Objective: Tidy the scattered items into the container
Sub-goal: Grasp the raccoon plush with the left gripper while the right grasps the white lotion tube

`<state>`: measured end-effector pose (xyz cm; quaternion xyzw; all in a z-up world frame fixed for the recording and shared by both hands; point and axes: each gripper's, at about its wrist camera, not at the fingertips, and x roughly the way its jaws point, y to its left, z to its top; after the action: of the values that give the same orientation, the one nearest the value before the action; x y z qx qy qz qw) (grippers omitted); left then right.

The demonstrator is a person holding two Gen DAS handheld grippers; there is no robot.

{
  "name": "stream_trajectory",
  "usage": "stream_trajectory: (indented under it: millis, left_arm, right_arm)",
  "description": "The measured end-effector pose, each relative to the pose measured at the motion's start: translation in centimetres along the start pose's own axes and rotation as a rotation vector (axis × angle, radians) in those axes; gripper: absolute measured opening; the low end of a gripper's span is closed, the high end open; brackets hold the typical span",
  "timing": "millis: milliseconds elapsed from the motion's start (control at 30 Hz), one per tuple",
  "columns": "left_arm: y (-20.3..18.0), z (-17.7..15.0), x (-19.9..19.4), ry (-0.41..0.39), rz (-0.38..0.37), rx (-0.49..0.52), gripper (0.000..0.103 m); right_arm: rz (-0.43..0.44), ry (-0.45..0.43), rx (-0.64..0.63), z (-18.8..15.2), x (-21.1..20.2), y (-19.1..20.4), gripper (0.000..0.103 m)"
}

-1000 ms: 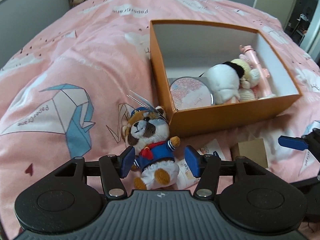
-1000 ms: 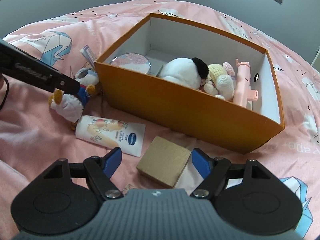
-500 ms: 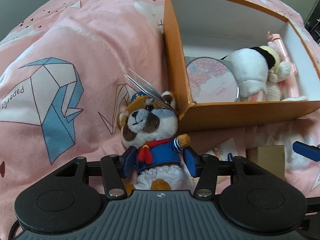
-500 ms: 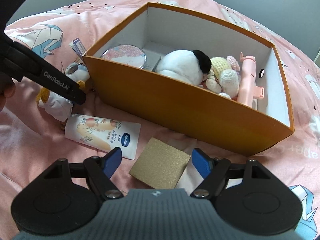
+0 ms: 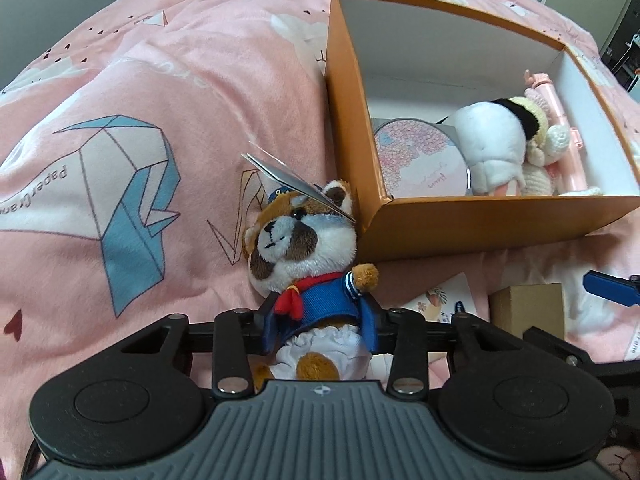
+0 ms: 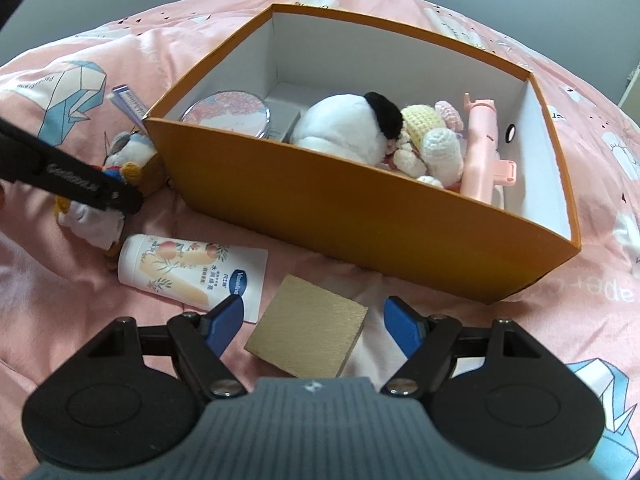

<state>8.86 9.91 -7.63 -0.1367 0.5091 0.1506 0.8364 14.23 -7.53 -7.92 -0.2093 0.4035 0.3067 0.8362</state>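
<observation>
My left gripper (image 5: 320, 330) fingers pinch the raccoon plush (image 5: 306, 264) on the bed beside the orange box (image 6: 360, 216)'s corner; low grip may slip. Right gripper (image 6: 314, 320) gapes over the brown block (image 6: 308, 338).

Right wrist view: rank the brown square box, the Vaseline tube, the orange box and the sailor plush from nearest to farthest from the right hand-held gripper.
1. Brown square box: between the open fingers of the right hand-held gripper.
2. Vaseline tube: just ahead, to the left.
3. Orange box: ahead, centre, its near wall behind both.
4. Sailor plush: far left, by the box corner, partly hidden by the left hand-held gripper.
</observation>
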Motion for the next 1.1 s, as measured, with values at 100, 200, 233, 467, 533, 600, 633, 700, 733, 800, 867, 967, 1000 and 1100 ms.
stream_trajectory:
  millis: [100,200,233,467,533,600,633,700,733,800,867,967,1000,1100]
  left_arm:
    - [0.2,-0.5,-1.0,-0.009,-0.006,0.000,0.045]
    - [0.3,-1.0,-1.9,-0.011,-0.006,0.015,0.045]
    - [0.4,-1.0,-2.1,-0.009,-0.009,0.020,0.045]
    - [0.2,-2.0,-2.6,0.019,-0.025,0.076,0.045]
    - [0.2,-2.0,-2.2,0.028,-0.021,0.074,0.045]
    - [0.3,-1.9,-1.9,0.036,-0.017,0.069,0.045]
    - [0.3,-1.9,-1.7,0.039,-0.018,0.067,0.046]
    - [0.5,-1.9,-1.5,0.044,-0.023,0.057,0.047]
    - [0.6,-1.8,-1.4,0.049,-0.025,0.052,0.048]
    - [0.9,-1.6,-1.2,0.057,-0.032,0.031,0.050]
    - [1.3,-1.4,-0.9,0.068,-0.039,0.004,0.052]
    - [1.5,-1.1,-0.6,0.080,-0.050,-0.013,0.053]
    - [1.5,-1.0,-0.6,0.082,-0.052,-0.014,0.053]
    - [1.8,-1.0,-0.3,0.088,-0.054,-0.019,0.054]
  right_arm:
    - [0.012,-0.004,0.003,0.1,-0.1,-0.1,0.079]
    - [0.023,-0.011,-0.013,0.2,-0.2,0.0,0.074]
    - [0.027,-0.014,-0.019,0.3,-0.2,0.1,0.071]
    - [0.152,-0.034,-0.123,1.1,-0.1,1.2,0.064]
    - [0.193,-0.048,-0.198,1.4,0.1,2.1,0.063]
    - [0.229,-0.058,-0.288,1.6,0.4,3.1,0.061]
    - [0.240,-0.061,-0.336,1.7,0.7,3.7,0.059]
    - [0.261,-0.058,-0.433,1.5,1.2,4.7,0.057]
    - [0.273,-0.054,-0.477,1.4,1.4,5.1,0.057]
    - [0.290,-0.044,-0.564,1.1,1.8,6.0,0.056]
    - [0.280,-0.035,-0.645,0.7,2.4,6.8,0.056]
    - [0.238,-0.026,-0.736,0.3,3.3,7.8,0.056]
    - [0.224,-0.026,-0.760,0.2,3.5,8.0,0.056]
    - [0.187,-0.026,-0.831,-0.2,4.3,8.9,0.056]
